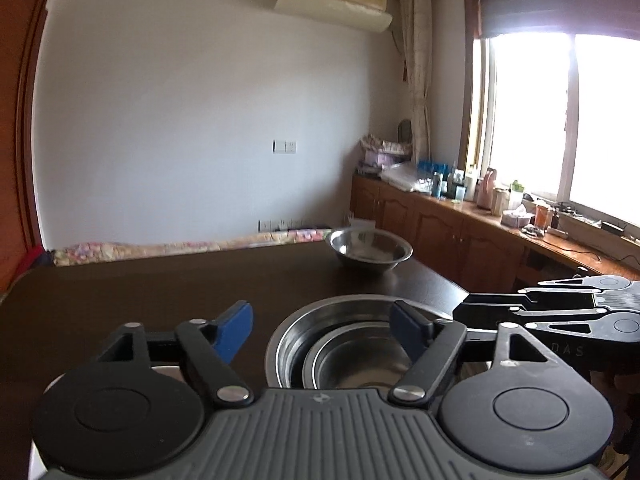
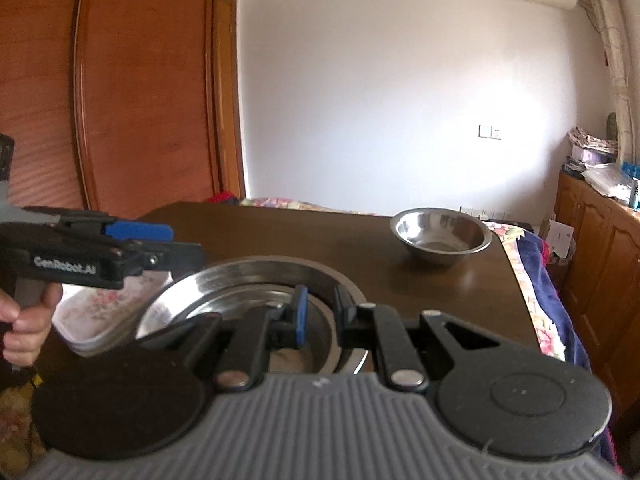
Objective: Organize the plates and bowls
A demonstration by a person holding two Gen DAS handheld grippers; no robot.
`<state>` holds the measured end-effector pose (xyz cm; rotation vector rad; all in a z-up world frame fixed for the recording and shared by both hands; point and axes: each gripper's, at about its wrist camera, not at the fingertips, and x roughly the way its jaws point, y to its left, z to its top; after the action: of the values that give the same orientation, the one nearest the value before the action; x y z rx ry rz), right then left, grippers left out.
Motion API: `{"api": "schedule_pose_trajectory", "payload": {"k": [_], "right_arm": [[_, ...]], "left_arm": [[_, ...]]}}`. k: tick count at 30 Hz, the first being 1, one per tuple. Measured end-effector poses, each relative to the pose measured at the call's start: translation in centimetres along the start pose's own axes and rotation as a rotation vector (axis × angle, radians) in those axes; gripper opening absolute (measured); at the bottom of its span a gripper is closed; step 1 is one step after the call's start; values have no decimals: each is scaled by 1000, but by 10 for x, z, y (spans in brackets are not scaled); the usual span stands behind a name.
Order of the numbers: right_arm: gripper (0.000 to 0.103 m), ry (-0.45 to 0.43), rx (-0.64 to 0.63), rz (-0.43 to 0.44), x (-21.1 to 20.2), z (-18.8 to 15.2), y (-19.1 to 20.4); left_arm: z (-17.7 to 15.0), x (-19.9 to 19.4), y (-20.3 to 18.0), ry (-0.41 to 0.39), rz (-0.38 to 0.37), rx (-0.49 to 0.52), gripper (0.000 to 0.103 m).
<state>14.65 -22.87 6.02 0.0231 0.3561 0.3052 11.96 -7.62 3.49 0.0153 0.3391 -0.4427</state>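
Silver bowls (image 2: 442, 236), dark-brown table (image 2: 280, 232), blue-padded tongs (image 1: 322, 330).

Dark table (image 2: 280, 232) bearing bowls (image 2: 440, 234), perhaps plates (image 2: 96, 320)

A stack of nested steel bowls (image 2: 240, 292) sits upright on the dark worktop (image 2: 280, 232), near its front edge: a wide, shiny outer bowl with at least one smaller bowl inside it. At about one o'clock from the stack, well apart and close to the far corner, a single steel bowl (image 2: 442, 234) stands upright and empty. At about nine o'clock, just beside the stack, lies a pile of white plates with a pink floral print (image 2: 100, 316), rims level.
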Motion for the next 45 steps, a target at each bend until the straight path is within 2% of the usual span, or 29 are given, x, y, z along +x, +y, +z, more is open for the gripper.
{"api": "schedule_pose_trajectory", "payload": {"k": [4,9,11,13,18,20,22,27,45], "right_arm": [[15,-30,12,-11,-11,-4,3],[18,-48,17,-34,-20,-7,2],[37,-59,20,-45,-22,-7,0],[48,-76,11,-65,-26,-7,0],[66,-113,-9,-90,-29,-8,-5],[88,-122,-5,-103,-29,-9,-9],[103,-143,-3,-112,-29,-10,-12],[103,-158,-33,-157,-21,-10,-20],[103,-159,-4,-131,-12,-11,-39]], "left_arm": [[-5,-15,-10,-41,17,16,103],[-5,-16,-16,-44,9,9,103],[-5,-16,-19,-54,17,13,103],[-4,-16,-21,-61,14,9,103],[-5,-13,-21,-67,14,9,103],[-4,-12,-21,-75,14,7,103],[-3,-11,-21,-80,14,1,103],[-4,-7,-23,-78,21,14,103],[2,10,-25,-53,27,52,103]]}}
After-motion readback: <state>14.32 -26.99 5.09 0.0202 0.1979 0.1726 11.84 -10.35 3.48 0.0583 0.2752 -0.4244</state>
